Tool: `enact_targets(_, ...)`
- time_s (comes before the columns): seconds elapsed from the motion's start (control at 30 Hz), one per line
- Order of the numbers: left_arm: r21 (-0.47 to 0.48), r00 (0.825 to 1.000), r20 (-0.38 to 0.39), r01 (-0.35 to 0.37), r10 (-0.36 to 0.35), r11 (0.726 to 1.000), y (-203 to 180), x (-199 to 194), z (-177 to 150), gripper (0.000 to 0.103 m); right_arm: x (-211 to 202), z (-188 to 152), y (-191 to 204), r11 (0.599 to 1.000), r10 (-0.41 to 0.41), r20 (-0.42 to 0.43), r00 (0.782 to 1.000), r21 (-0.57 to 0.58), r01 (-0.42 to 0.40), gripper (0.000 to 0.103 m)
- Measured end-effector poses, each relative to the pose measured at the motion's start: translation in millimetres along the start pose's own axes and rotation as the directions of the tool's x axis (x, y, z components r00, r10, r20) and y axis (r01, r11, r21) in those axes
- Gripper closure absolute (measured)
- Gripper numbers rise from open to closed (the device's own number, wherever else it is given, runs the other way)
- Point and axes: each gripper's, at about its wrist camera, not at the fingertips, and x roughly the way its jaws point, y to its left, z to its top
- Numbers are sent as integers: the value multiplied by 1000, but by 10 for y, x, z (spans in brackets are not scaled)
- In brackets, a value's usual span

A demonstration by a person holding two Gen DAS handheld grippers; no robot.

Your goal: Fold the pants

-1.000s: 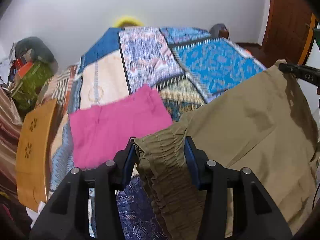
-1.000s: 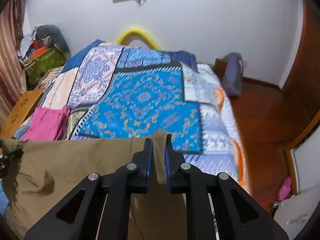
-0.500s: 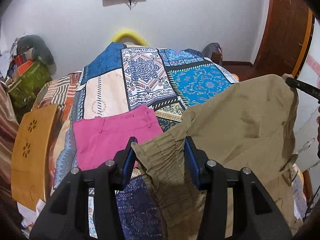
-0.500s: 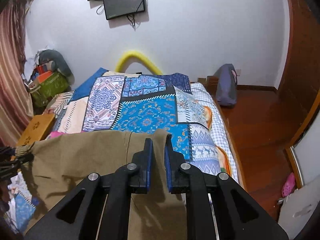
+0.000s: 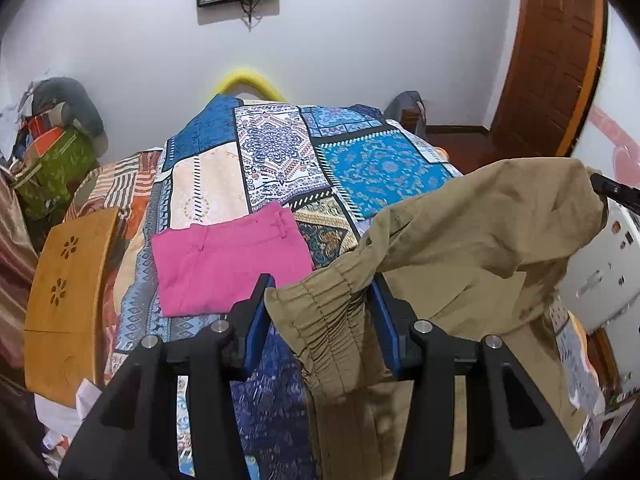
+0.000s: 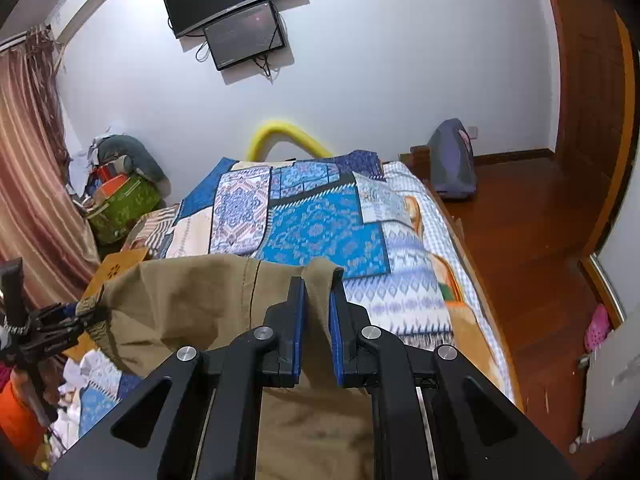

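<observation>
The left fingers [image 5: 322, 314] are clamped on the gathered elastic waistband of the khaki pants [image 5: 472, 240], the bunched cloth filling the gap between the blue pads [image 5: 258, 322]. The right fingers [image 6: 317, 320] are pinched nearly together on the other top corner of the same pants [image 6: 188, 300], a fold of cloth standing up between their pads [image 6: 298, 320].

Going from left to right in the left wrist view: a wooden panel [image 5: 66, 304] with flower cut-outs stands beside the bed, and behind it a green bag [image 5: 56, 172] sits in a pile against the wall. A pair of pink shorts [image 5: 228, 264] lies flat on the patchwork bedspread [image 5: 280, 152], just beyond the left fingers. The khaki pants hang in the air above the near edge of the bed, stretched between the two grippers and sagging in the middle; the tip of the right gripper shows at their far corner. A wooden door [image 5: 552, 56] closes the view on the right.

In the right wrist view a striped curtain [image 6: 32, 168] hangs at the left, the left gripper holds the far waistband corner, and two dark screens [image 6: 236, 12] are mounted on the wall above a yellow bed rail [image 6: 280, 136]. The wooden floor [image 6: 532, 240] runs along the right of the bed.
</observation>
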Motion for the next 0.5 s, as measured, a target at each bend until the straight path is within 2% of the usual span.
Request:
enact_targets(0.3, 104, 1000, -11, 23, -22, 994, -119, -361, -514, 55, -356, -514, 170, 995, -35, -47, 998, -94, 30, 93)
enact_targets(0.5, 161, 999, -29, -16, 21, 987, -233, -421, -921, 55, -429, -927, 132, 998, -5, -114, 993, -62, -2, 92)
